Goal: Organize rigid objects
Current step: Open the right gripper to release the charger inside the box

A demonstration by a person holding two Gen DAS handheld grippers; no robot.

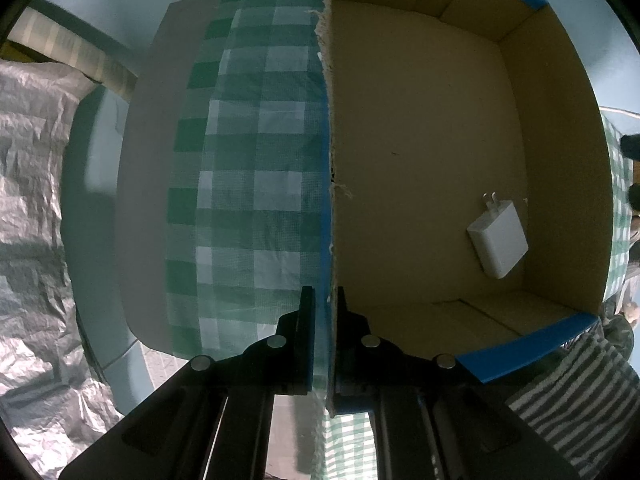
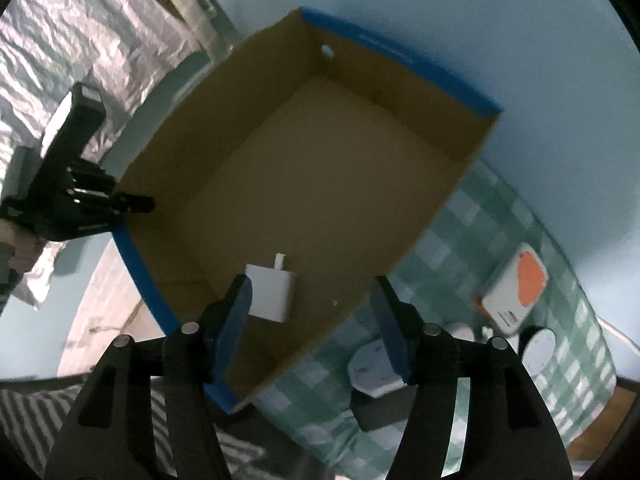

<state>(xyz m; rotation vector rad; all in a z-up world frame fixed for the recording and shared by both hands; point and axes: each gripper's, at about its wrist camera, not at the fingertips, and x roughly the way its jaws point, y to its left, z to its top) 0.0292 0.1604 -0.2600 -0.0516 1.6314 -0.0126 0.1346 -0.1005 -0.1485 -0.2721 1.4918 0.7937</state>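
the left gripper [image 1: 322,304] points straight down over the box [image 1: 420,160], its two fingers [image 1: 306,320] clenched on the box's near wall, one pad outside and one inside the torn cardboard edge. in the right wrist view the same gripper [image 2: 136,203] shows at the box's left rim, with a hand [image 2: 20,244] behind it.

the box is open-topped brown cardboard with blue outer faces and a round hole [image 2: 328,52] in one end wall. it sits on a green and white checked cloth [image 1: 256,160] that covers a table.

the charger [image 1: 498,240], a white plug block with two prongs, lies flat on the box floor near one corner, close to the side wall and apart from both grippers. in the right wrist view the charger [image 2: 276,296] lies just beyond the left finger of the right gripper [image 2: 314,320].

the right gripper hangs above the box's near corner with its fingers released: the jaws stand apart and nothing is between them.

outside the box, on the cloth to the right, lie a white case with an orange patch [image 2: 516,296], a white round thing [image 2: 540,350] partly hidden by a finger, and a white and dark thing [image 2: 374,376] that is too blurred to name. striped fabric [image 1: 576,396] shows at the bottom edge and crinkled silver sheeting [image 1: 36,200] lies beyond the table.
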